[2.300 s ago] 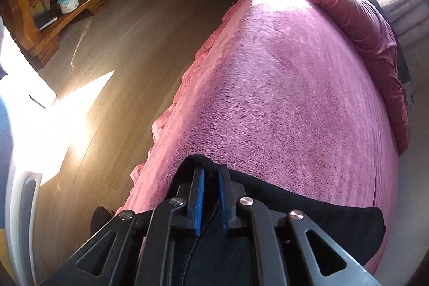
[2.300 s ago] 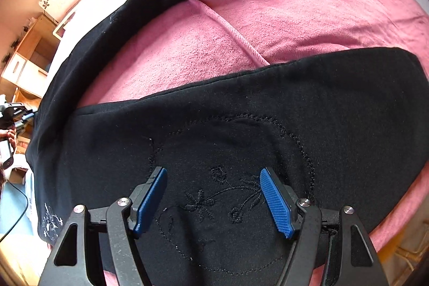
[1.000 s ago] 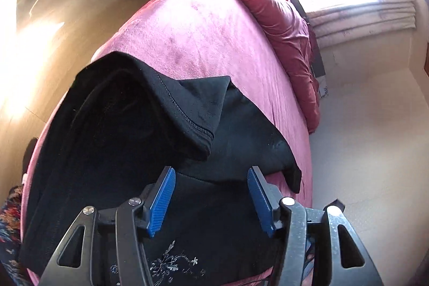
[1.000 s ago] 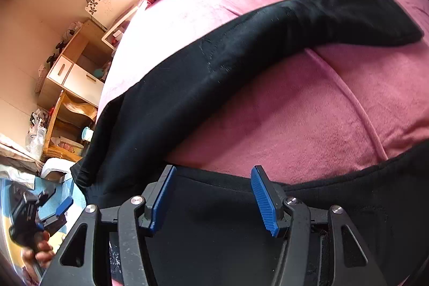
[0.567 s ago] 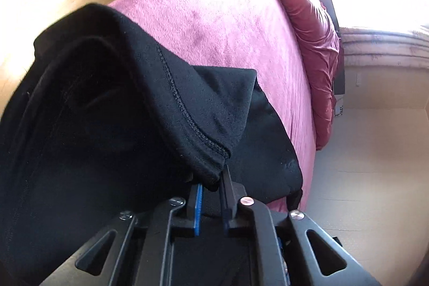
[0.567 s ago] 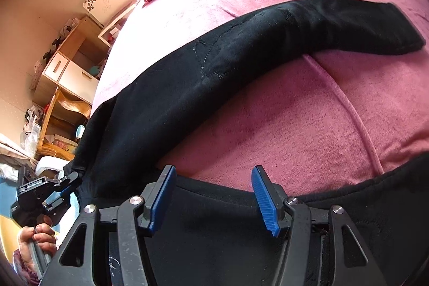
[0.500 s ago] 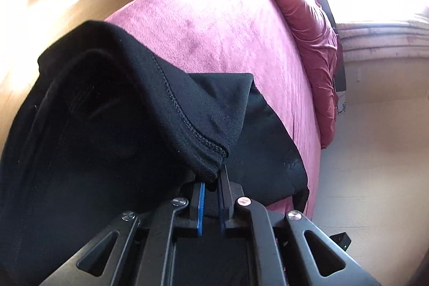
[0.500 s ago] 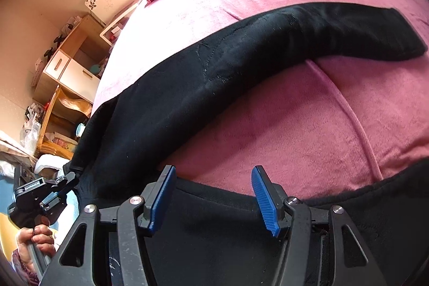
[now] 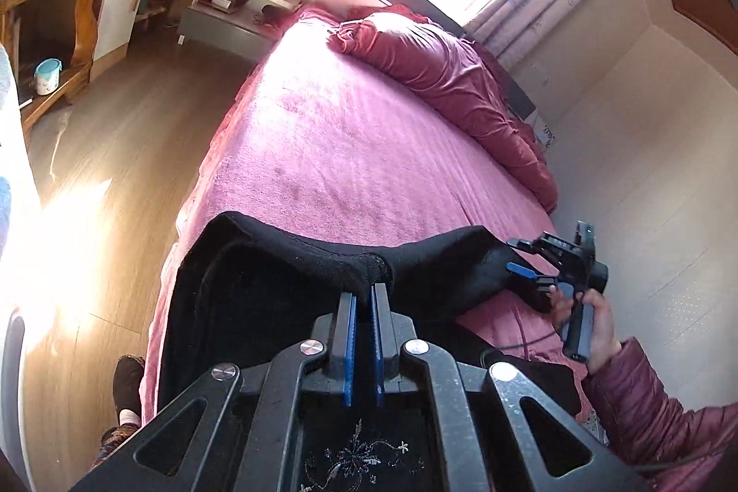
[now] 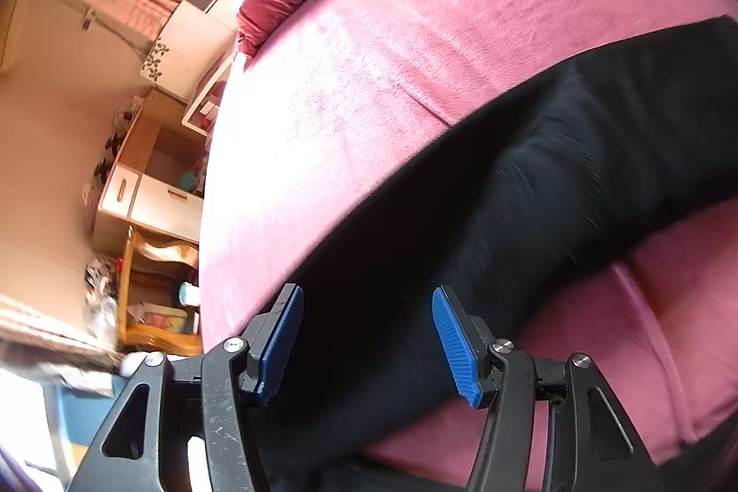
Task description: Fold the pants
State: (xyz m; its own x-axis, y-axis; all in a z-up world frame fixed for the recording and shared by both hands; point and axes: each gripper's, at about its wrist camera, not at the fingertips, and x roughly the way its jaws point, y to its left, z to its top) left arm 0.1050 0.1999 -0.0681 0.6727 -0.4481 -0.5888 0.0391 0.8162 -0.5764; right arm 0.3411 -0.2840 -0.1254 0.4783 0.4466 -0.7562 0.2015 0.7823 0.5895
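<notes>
Black pants [image 9: 286,293] bunched on pink bed [image 9: 350,151] — left tongs [image 9: 362,298] pinching hem; right tongs [image 10: 366,335] agape, empty.

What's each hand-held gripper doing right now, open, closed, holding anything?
Left hand-held gripper: closed on a fold of the black pants.
Right hand-held gripper: open, holding nothing, above a pant leg.

We are clamping our left gripper [image 9: 363,298] on black cloth, pointing downward | we are holding our right gripper [image 10: 366,342] with jaws apart, nothing pinched, in our right hand [image 9: 595,326].
</notes>
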